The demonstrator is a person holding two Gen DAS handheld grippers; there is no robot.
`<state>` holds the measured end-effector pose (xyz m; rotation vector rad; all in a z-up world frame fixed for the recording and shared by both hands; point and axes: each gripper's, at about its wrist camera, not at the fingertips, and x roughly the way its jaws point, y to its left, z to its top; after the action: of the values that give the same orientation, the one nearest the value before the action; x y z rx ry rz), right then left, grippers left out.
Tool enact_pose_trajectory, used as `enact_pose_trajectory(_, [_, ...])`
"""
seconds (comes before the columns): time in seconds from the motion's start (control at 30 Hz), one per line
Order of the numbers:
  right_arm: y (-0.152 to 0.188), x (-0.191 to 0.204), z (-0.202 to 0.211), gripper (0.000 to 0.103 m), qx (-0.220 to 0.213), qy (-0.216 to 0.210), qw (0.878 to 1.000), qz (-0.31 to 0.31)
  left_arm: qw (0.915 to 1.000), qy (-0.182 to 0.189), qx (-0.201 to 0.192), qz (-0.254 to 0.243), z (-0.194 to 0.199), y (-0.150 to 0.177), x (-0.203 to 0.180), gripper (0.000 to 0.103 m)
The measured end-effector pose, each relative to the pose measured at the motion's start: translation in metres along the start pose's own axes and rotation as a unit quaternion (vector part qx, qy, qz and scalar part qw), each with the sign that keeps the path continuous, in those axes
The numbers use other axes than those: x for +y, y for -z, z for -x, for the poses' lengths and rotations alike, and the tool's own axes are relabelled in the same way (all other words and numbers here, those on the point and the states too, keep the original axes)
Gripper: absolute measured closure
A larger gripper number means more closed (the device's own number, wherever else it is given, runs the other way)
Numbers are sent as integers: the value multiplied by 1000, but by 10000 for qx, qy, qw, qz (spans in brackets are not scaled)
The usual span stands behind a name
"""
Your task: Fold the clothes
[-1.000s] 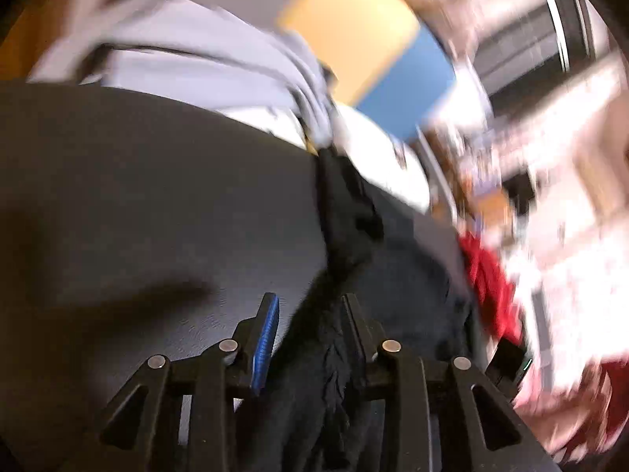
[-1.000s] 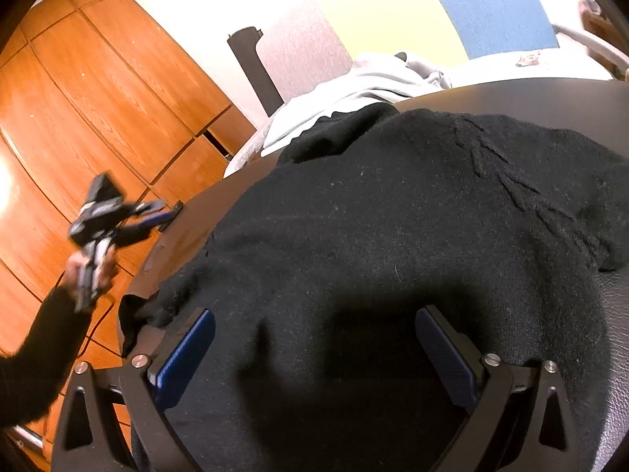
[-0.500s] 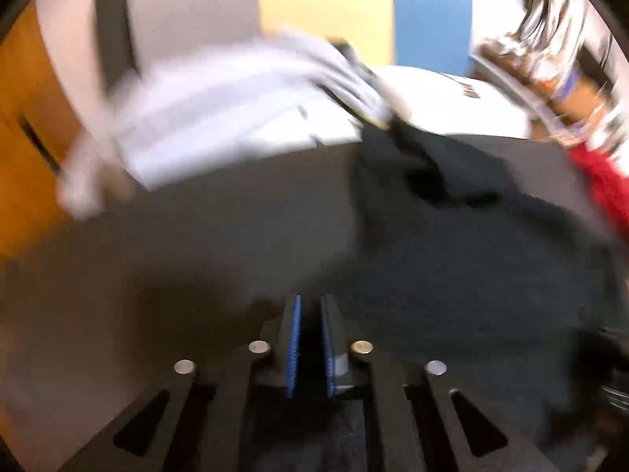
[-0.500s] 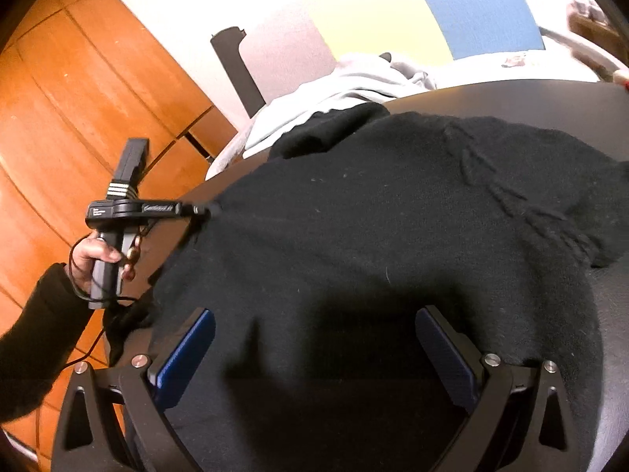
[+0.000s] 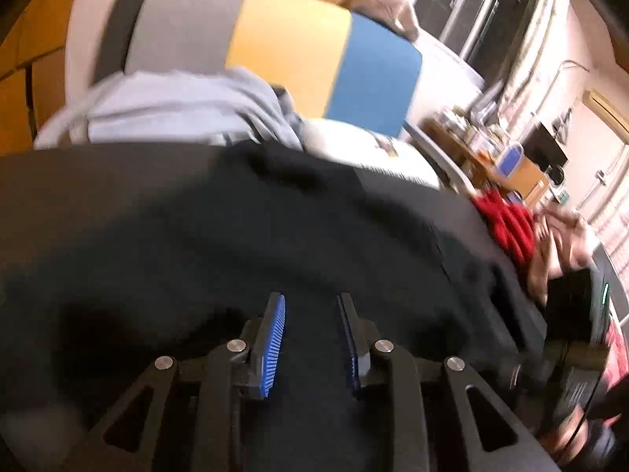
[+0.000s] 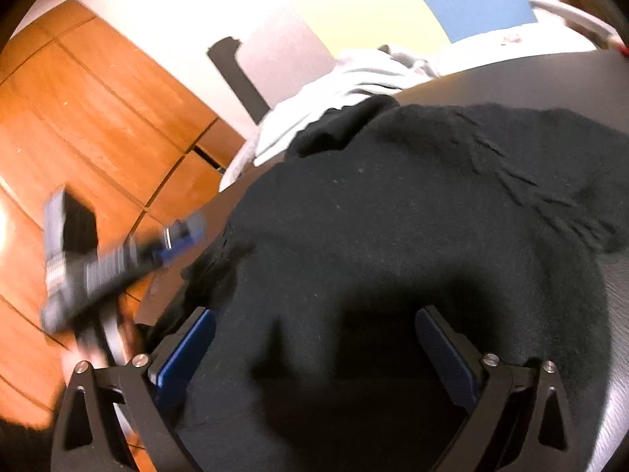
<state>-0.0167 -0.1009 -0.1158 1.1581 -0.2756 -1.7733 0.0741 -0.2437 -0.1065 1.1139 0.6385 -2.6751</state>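
Left gripper (image 5: pixel 310 306): bottom centre of my left view; blue pads parted with a narrow gap, nothing between them, poised over the black sweater (image 5: pixel 243 244).
Right gripper (image 6: pixel 314 338): bottom of my right view; fingers spread wide, nothing pinched, above the sweater's near part.
Black sweater: spread across the dark table (image 6: pixel 511 74), filling mid-frame in both views; cable-knit ridges at right of the right view.
Light grey garment (image 5: pixel 177 106): upper left, beyond the sweater, at the table's far edge.
Red cloth (image 5: pixel 507 220): right edge, blurred.
Colour panels (image 5: pixel 330 51): top centre, grey, yellow, blue.
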Motion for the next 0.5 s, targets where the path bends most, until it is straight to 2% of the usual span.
enact_pose_trajectory(0.1, [11, -3, 43, 5, -242, 371, 9989, 120, 9994, 55, 320, -69, -3, 32, -18, 76])
enact_pose_trajectory(0.17, [20, -11, 88, 5, -561, 839, 9944, 315, 9989, 181, 428, -88, -3, 44, -22, 73])
enact_pose_trajectory(0.2, [25, -17, 110, 3, -707, 1101, 9908, 335, 9989, 103, 392, -223, 0, 51, -23, 73])
enact_pose_trajectory(0.27, [38, -36, 155, 0, -908, 1888, 9774, 279, 9981, -57, 325, -513, 6, 65, -25, 73])
enact_pose_trajectory(0.33, [54, -57, 187, 0, -893, 2704, 9584, 209, 9953, -235, 290, -894, 5, 73, -32, 73])
enact_pose_trajectory(0.4, [70, -83, 205, 0, -589, 3369, 9397, 45, 9932, -371, 324, -1056, 7, 72, -34, 73])
enact_pose_trajectory(0.5, [90, -110, 219, 0, -315, 3819, 9236, -113, 9919, -502, 430, -1089, 19, 66, -37, 73])
